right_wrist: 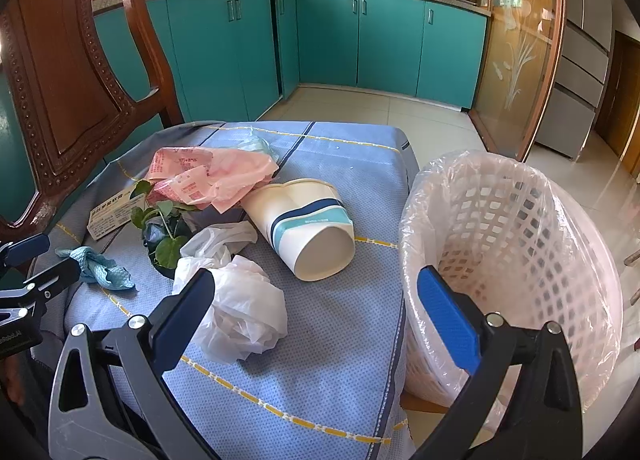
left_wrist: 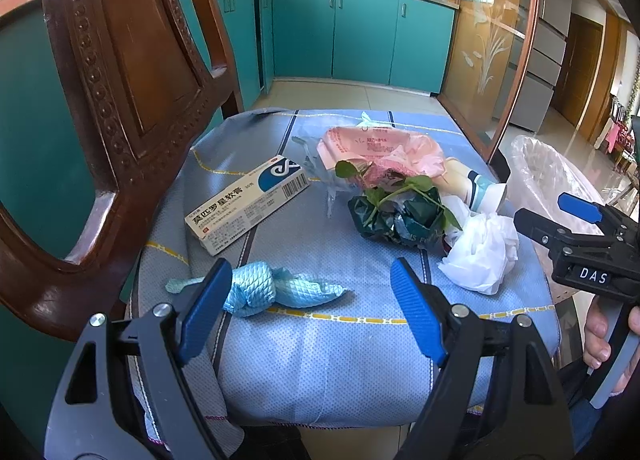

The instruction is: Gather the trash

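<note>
Left wrist view. Left gripper (left_wrist: 310, 308) at 6 o'clock, fingers wide apart, nothing between them. Blue cloth-covered chair seat (left_wrist: 320, 340) below. Crumpled blue rag (left_wrist: 260, 290) just past left fingertip, at 7 o'clock. Ointment box (left_wrist: 248, 204) at 9 o'clock from centre, lying flat. Pink plastic bag (left_wrist: 380, 152) at 12 o'clock of the pile; green leafy sprig (left_wrist: 384, 188) on top of dark green wrapper (left_wrist: 396, 220) at centre. White plastic bag (left_wrist: 484, 252) crumpled at 3 o'clock, touching the wrapper. Paper cup (left_wrist: 476, 184) partly hidden behind bag and leaves. Right gripper (left_wrist: 552, 220) at 3 o'clock edge, side-on, fingers apart, hand (left_wrist: 600, 336) on its handle. Lined bin (left_wrist: 548, 176) behind it, mostly hidden. Carved wooden chair back (left_wrist: 120, 100) at 9 to 11 o'clock.

Right wrist view. Right gripper (right_wrist: 320, 300) at 6 o'clock, fingers spread, gripping nothing. White plastic bag (right_wrist: 240, 308) just beside left fingertip. Paper cup (right_wrist: 304, 224) on its side at centre, base toward camera. Pink plastic bag (right_wrist: 208, 176) at 11 o'clock, touching cup rim. Green leafy sprig (right_wrist: 160, 228), ointment box (right_wrist: 116, 216), blue rag (right_wrist: 100, 264) at 9 o'clock. Lined bin (right_wrist: 520, 260), white lattice with clear liner, at 3 o'clock, right beside seat edge, behind right fingertip. Left gripper (right_wrist: 36, 264) at 9 o'clock edge, fingers apart.
</note>
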